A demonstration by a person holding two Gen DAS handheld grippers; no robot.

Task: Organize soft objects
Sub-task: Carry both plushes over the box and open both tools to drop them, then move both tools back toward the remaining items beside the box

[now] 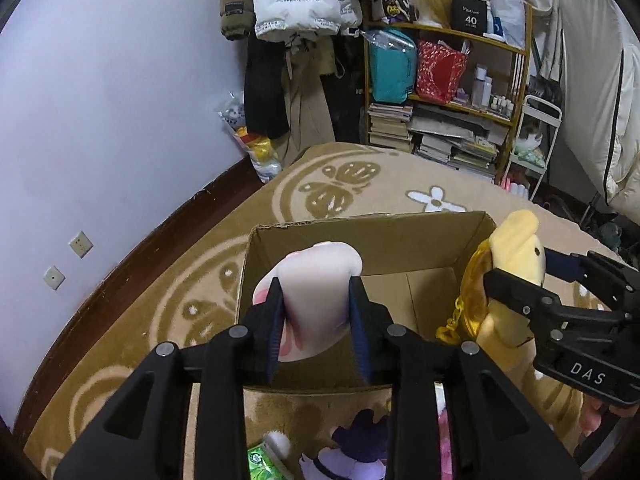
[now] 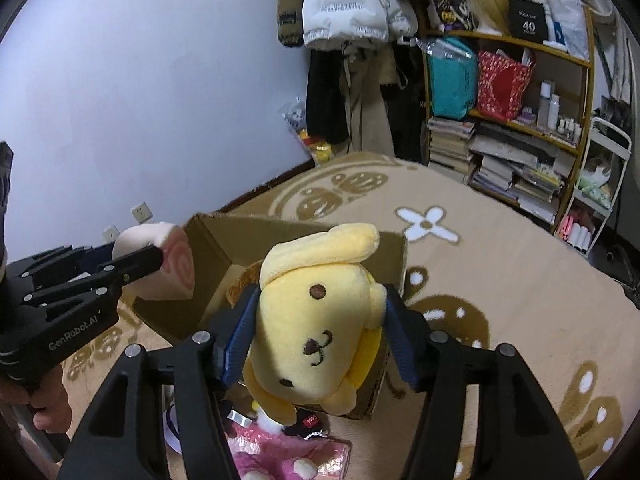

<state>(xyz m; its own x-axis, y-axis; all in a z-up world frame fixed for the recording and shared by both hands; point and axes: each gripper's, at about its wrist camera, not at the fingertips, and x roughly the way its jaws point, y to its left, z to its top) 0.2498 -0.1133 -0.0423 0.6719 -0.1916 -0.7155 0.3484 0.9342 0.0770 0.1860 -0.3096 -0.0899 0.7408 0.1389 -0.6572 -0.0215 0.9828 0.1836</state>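
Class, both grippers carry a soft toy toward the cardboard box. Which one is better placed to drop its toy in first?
Left. Its fingers hold the swirl plush directly over the box; the yellow dog hangs at the rim.

Matt corrugated cardboard box [image 1: 400, 240]; fuzzy yellow plush dog [image 2: 320, 332]; woolly carpet [image 2: 520, 280].

A lived-in home bedroom: coats [image 1: 300, 4] hang on the wall, a cluttered shelf [image 1: 448, 92] holds books and bags, and a patterned rug [image 2: 500, 264] covers the floor.
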